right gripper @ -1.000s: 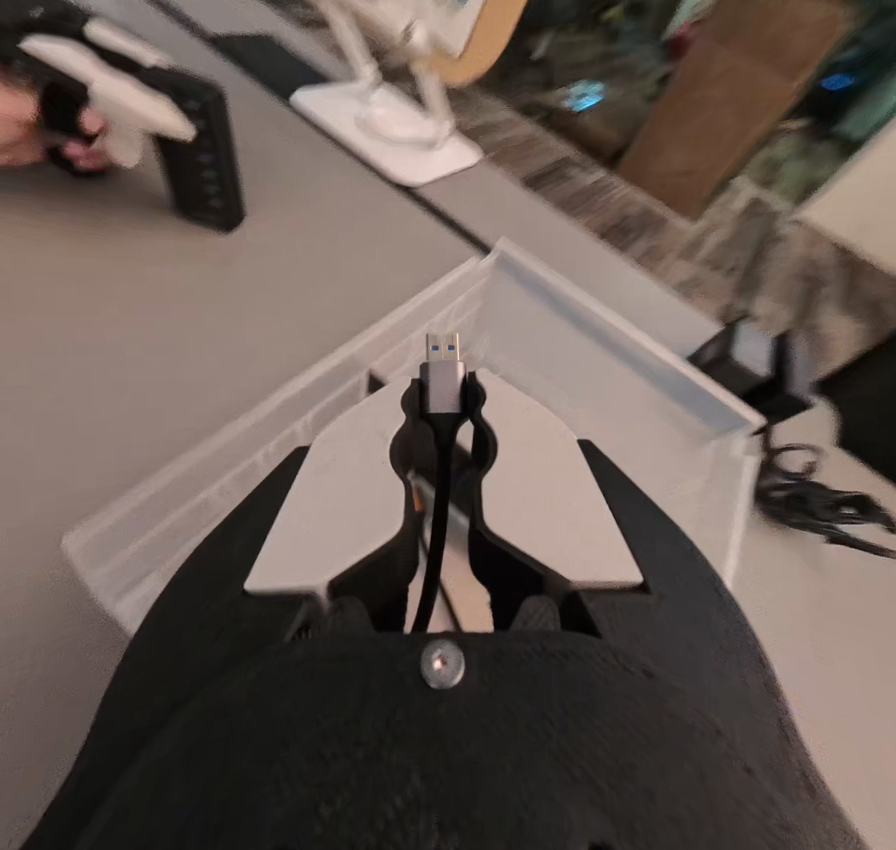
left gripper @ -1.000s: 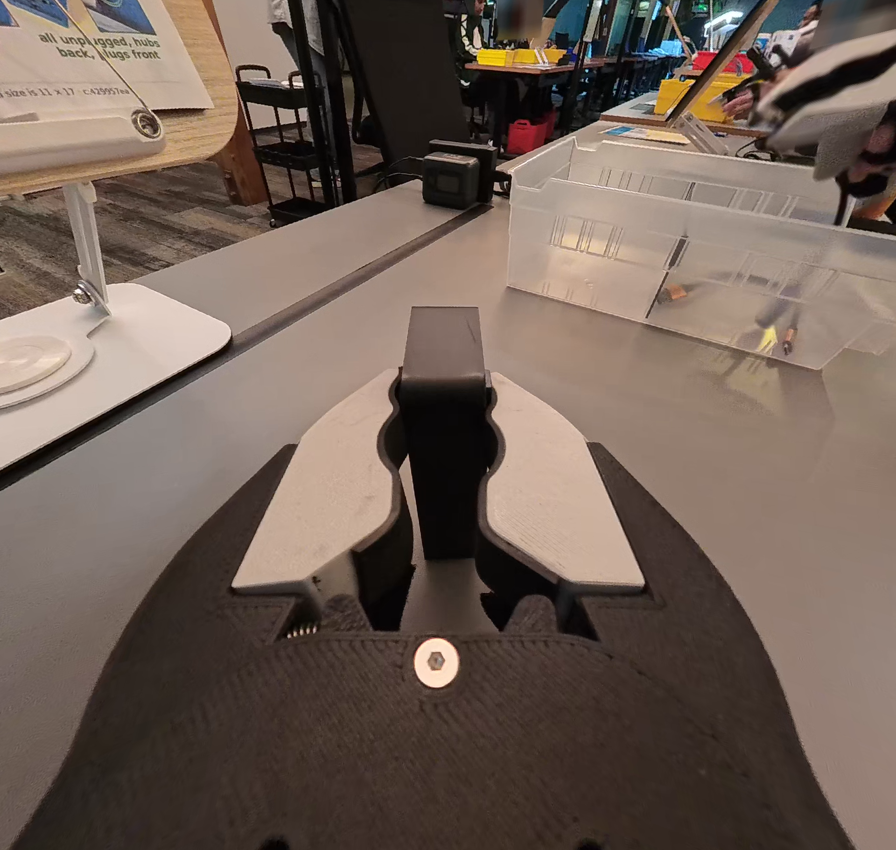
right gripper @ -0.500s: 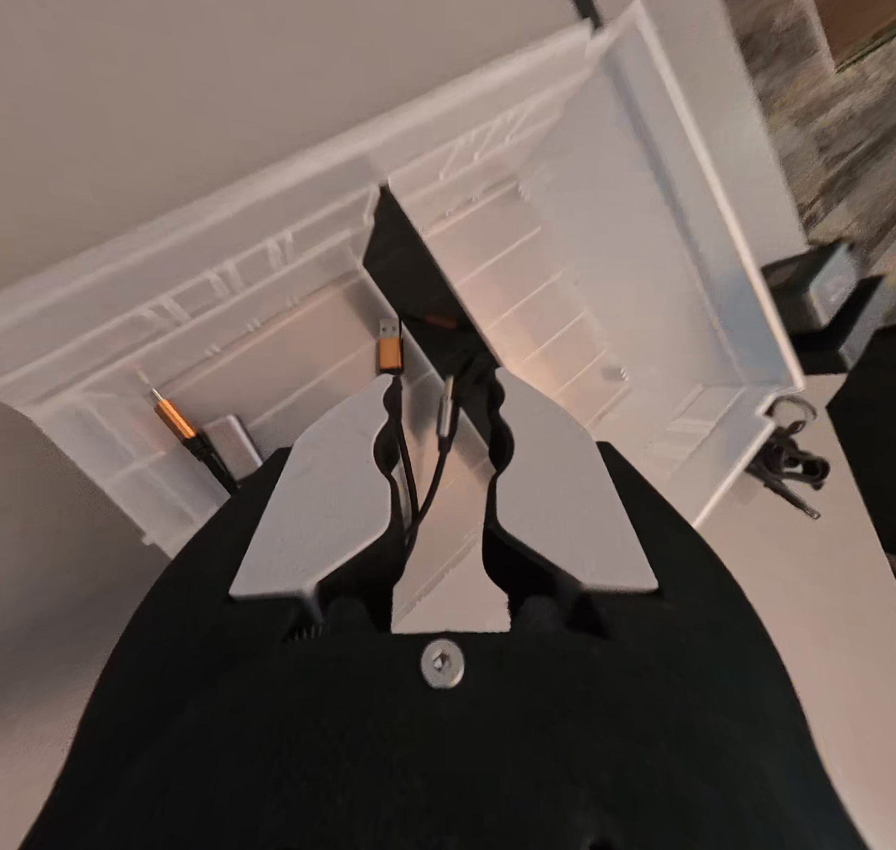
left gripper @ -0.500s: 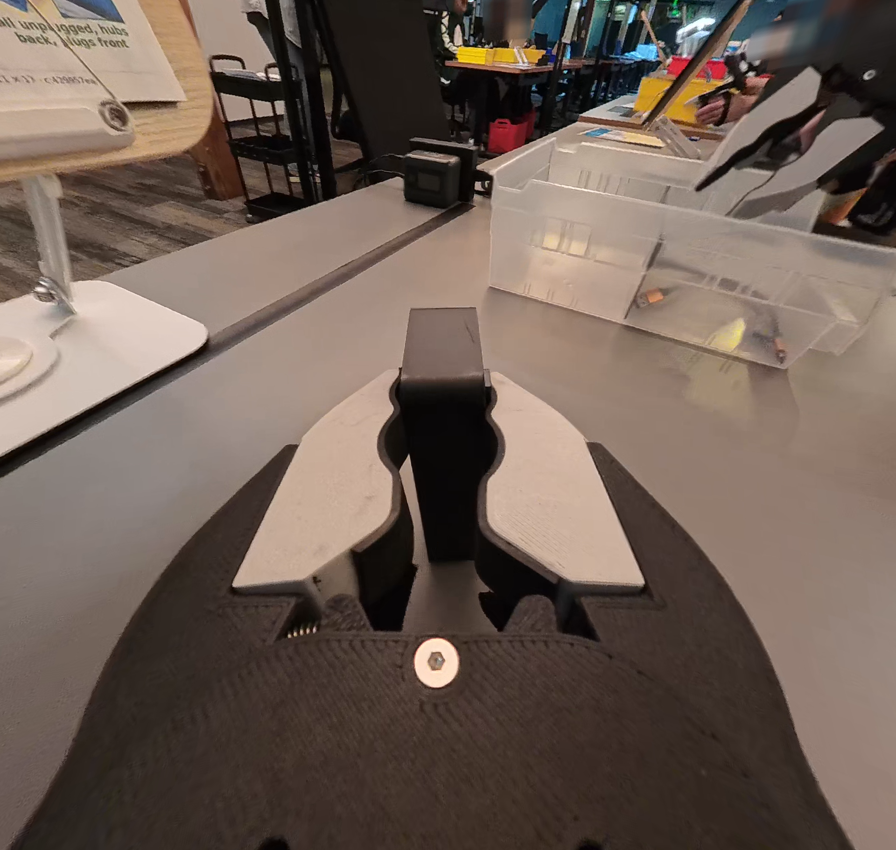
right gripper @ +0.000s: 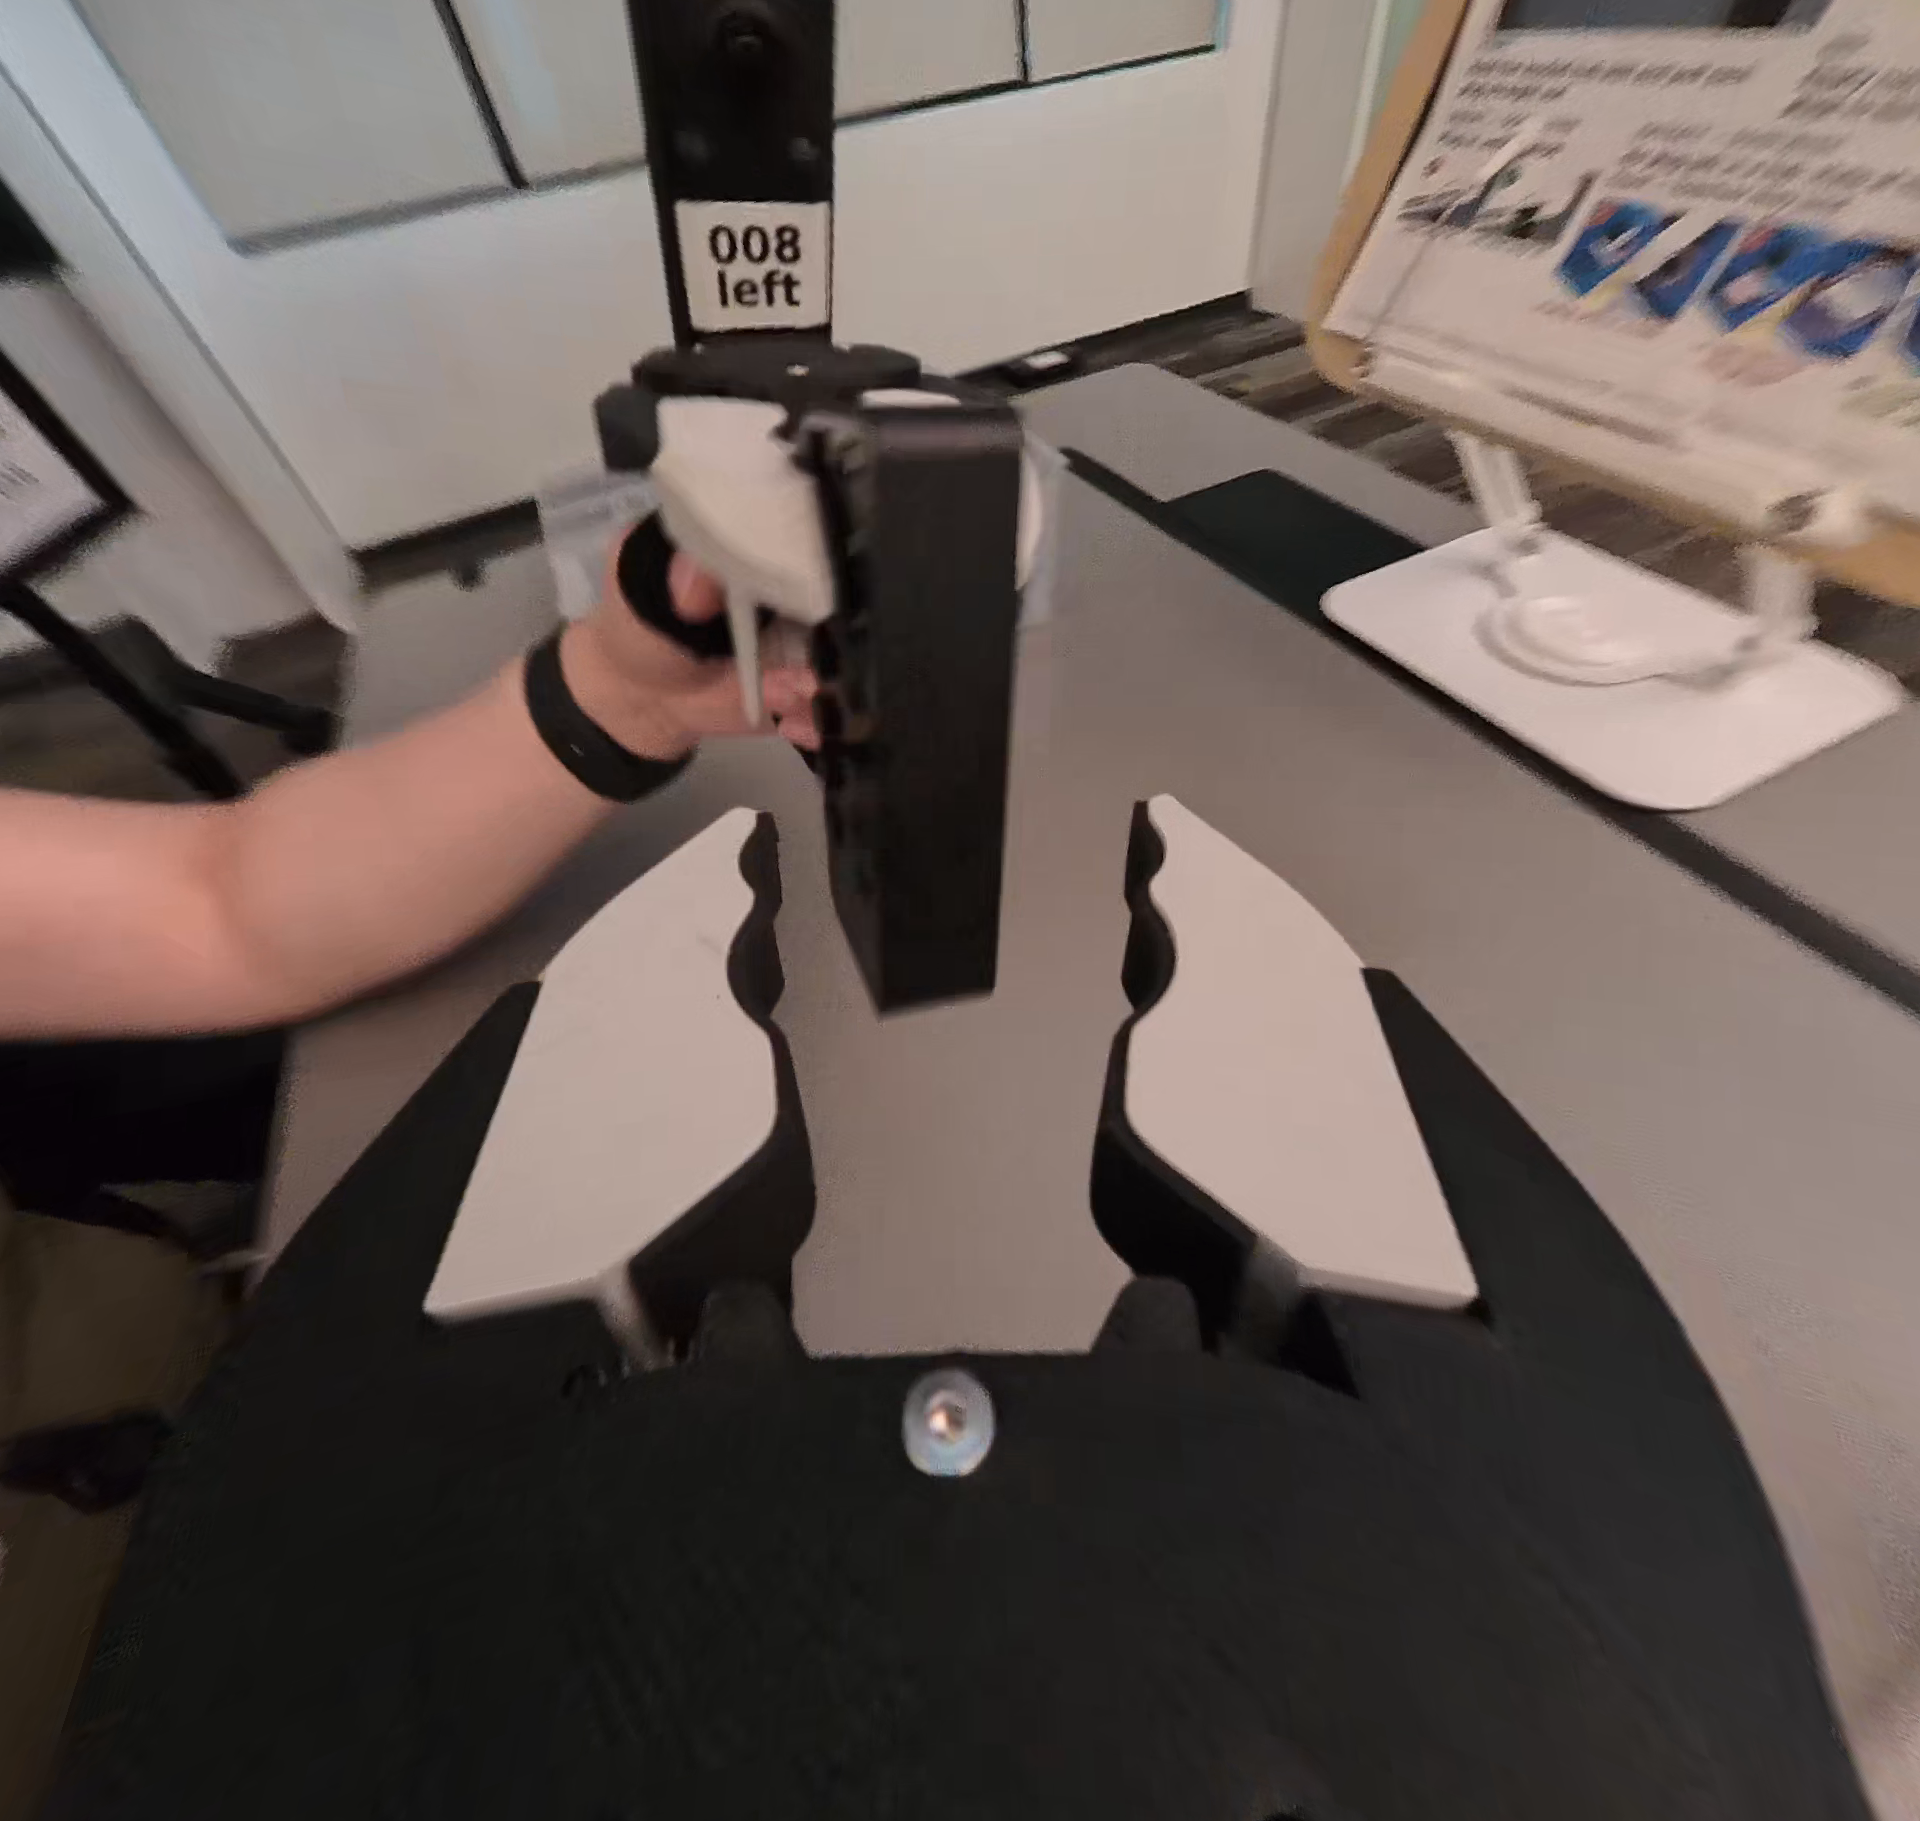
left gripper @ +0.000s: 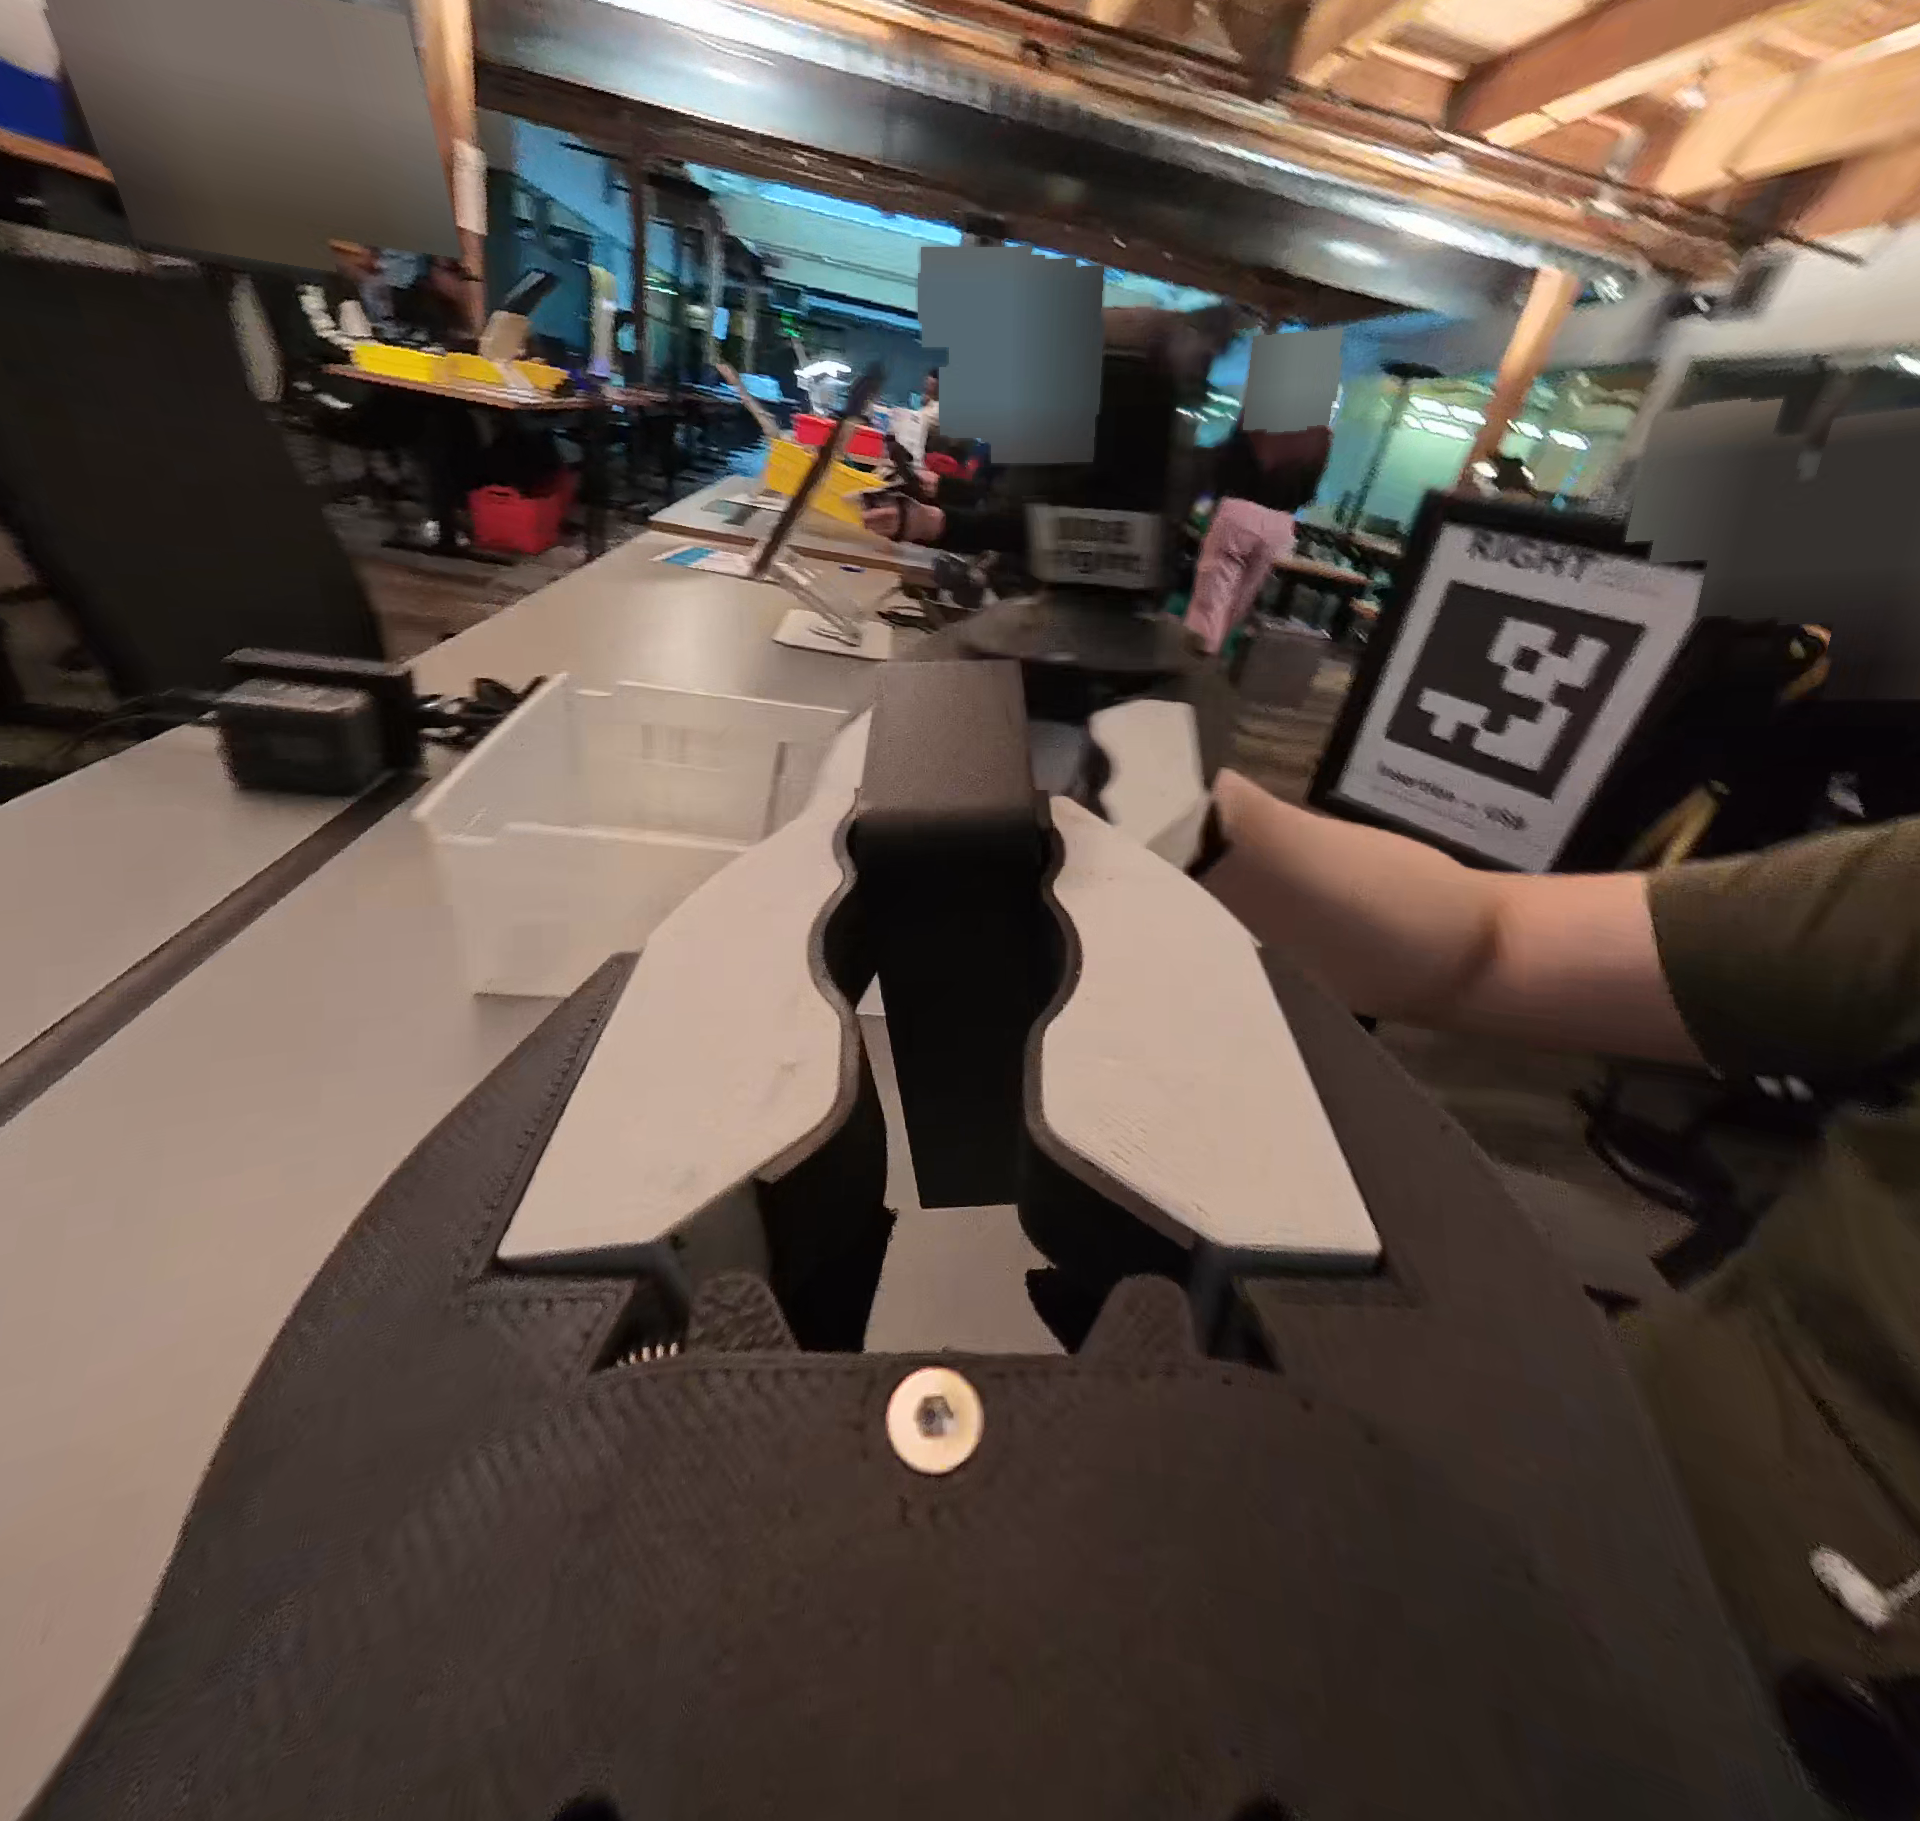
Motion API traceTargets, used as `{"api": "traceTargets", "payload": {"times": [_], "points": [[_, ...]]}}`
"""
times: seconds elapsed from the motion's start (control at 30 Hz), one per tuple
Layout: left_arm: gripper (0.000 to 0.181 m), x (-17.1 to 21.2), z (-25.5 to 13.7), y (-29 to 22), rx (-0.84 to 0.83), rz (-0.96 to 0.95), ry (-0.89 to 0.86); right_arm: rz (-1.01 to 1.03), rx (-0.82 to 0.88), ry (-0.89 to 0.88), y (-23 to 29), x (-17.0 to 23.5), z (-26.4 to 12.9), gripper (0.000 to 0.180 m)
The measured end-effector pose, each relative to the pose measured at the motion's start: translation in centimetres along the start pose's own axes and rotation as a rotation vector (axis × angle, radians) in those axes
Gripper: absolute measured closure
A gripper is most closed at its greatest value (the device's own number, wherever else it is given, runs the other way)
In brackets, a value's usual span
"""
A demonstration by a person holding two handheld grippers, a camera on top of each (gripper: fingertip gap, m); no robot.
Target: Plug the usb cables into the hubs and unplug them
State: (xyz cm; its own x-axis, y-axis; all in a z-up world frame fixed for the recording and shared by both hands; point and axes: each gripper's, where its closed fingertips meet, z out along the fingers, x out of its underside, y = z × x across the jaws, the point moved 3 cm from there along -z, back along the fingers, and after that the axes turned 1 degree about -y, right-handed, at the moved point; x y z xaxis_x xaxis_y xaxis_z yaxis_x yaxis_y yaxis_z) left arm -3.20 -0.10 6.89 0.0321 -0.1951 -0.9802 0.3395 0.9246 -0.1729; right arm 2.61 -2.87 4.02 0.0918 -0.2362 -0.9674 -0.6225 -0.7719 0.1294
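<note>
Left tool (left gripper: pixel 948 836) clamped on the black USB hub (left gripper: pixel 951 940), white fingers (left gripper: pixel 748 1023) tight on both its sides. From the right wrist view the hub (right gripper: pixel 920 711) is held off the grey table (right gripper: pixel 1455 992), hanging near-upright, port side facing the person's hand (right gripper: pixel 675 670); ports are blurred, nothing seen plugged in them.

Right tool (right gripper: pixel 951 826) is apart, nothing between its fingers, hub's lower end hanging in front of the gap, not touching either finger as far as I can tell. In the left wrist view the right tool (left gripper: pixel 1143 784) sits just behind the hub, mostly hidden by it, with a forearm (left gripper: pixel 1403 940) in an olive sleeve coming in from the right.

Around:
- clear plastic bin (left gripper: pixel 623 815) on the table, left of and behind the hub; contents not visible from here
- black power brick (left gripper: pixel 312 732) at the table's far left, cables beside it
- white stand (right gripper: pixel 1600 670) with an instruction board (right gripper: pixel 1662 213) on the right half of the table, well apart from the hub
- framed sign (left gripper: pixel 1507 711) with a black-and-white marker pattern past the right forearm
- black wristband (right gripper: pixel 582 732) on the left wrist

Writing: white label (right gripper: pixel 753 265) on the left tool's camera mount, printed text on the board and sign. Not transcribing. Background benches with yellow bins are blurred.
</note>
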Motion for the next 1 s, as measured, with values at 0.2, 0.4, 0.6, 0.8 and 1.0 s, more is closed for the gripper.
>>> {"api": "traceTargets", "payload": {"times": [0.2, 0.4, 0.6, 0.8, 1.0], "points": [[0.155, -0.6, 1.6, -1.5, 0.034, 0.008, -0.019, 0.088, -0.274, 0.013, 2.3, -0.4, 1.2, 0.150], [0.109, -2.6, -0.1, -0.4, -0.170, 0.075, -0.072, -0.196, 0.029, 0.066, -1.3, -2.4, -2.9, 0.151], [0.128, -5.1, -3.2, -1.6, -0.165, 0.074, -0.108, -0.294, 0.446, 0.832, -18.4, 4.6, -14.0, 0.151], [0.132, -5.2, -3.3, -2.2, -0.143, 0.081, -0.099, -0.355, 0.324, 1.305, -24.0, 12.4, -17.2, 0.151], [0.130, -3.3, -1.5, -1.5, -0.168, 0.144, -0.001, -0.357, 0.154, 1.327, -25.2, 16.1, -15.1, 0.150]]}}
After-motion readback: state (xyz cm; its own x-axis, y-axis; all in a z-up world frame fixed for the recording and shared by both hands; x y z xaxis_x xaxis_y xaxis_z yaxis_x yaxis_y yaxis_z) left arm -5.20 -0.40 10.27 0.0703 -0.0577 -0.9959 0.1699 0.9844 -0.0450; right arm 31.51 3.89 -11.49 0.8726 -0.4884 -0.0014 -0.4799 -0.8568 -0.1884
